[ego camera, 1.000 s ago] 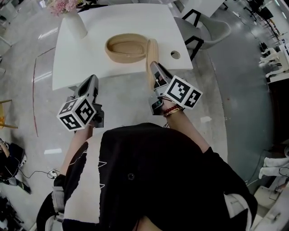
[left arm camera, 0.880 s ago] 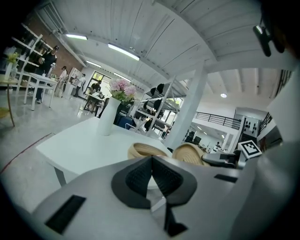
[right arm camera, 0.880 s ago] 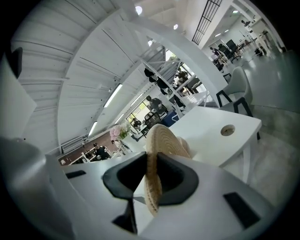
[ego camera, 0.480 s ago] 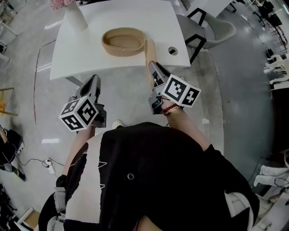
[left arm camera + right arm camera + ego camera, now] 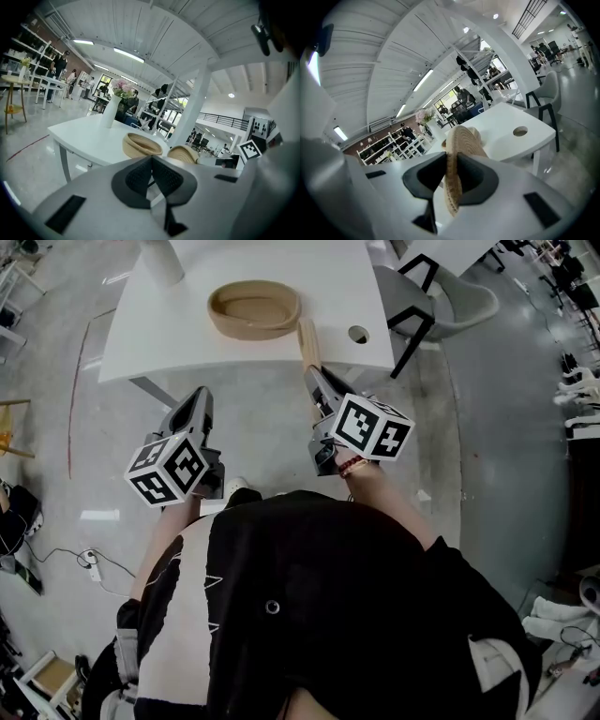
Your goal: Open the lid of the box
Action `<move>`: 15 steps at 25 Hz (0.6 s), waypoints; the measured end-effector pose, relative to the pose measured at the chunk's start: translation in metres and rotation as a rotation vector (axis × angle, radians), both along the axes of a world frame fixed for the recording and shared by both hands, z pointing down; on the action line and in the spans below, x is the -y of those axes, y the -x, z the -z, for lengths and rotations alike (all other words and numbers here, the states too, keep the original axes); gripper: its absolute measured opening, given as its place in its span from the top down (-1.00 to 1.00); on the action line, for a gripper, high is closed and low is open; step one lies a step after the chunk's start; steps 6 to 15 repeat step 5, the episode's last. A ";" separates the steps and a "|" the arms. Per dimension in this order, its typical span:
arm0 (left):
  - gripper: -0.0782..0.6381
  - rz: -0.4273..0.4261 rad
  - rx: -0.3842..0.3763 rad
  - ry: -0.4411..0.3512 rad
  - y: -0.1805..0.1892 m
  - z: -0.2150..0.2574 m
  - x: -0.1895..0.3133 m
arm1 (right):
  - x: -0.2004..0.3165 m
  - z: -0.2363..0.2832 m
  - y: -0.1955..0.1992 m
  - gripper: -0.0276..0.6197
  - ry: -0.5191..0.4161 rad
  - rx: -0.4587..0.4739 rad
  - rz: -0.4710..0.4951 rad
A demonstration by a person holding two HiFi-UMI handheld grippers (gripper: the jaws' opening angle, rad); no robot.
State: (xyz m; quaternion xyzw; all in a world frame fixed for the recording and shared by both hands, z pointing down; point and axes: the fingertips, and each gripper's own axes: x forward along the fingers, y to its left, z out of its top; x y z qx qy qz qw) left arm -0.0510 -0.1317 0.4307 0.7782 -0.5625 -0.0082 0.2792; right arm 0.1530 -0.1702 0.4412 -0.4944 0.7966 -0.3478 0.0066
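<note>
Woven box (image 5: 253,331) sits open, its lid (image 5: 307,339) clamped in the right gripper (image 5: 313,377); left gripper (image 5: 200,396) pressed together.

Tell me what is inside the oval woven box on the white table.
The box is open; its bare woven bottom shows, nothing on it. The near wall covers the bottom's front edge.

Rough, woven straw on the lid (image 5: 453,164) and the box (image 5: 255,307). Smooth matt white on the bench (image 5: 337,287); glossy grey on the floor (image 5: 262,418).
</note>
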 end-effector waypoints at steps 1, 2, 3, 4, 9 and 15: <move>0.75 0.005 0.000 -0.002 -0.002 0.000 -0.001 | -0.001 0.000 -0.001 0.67 -0.005 -0.004 0.008; 0.75 0.009 0.000 -0.004 -0.004 0.000 -0.002 | -0.002 0.000 -0.002 0.67 -0.010 -0.006 0.015; 0.75 0.011 0.000 -0.006 -0.007 -0.001 -0.003 | -0.002 -0.001 -0.003 0.67 -0.012 -0.007 0.021; 0.75 0.011 0.000 -0.007 -0.010 -0.001 -0.004 | -0.003 -0.002 -0.005 0.67 -0.014 -0.008 0.026; 0.75 0.012 0.000 -0.008 -0.013 -0.002 -0.004 | -0.004 -0.003 -0.007 0.67 -0.014 -0.009 0.030; 0.75 0.012 0.000 -0.008 -0.013 -0.002 -0.004 | -0.004 -0.003 -0.007 0.67 -0.014 -0.009 0.030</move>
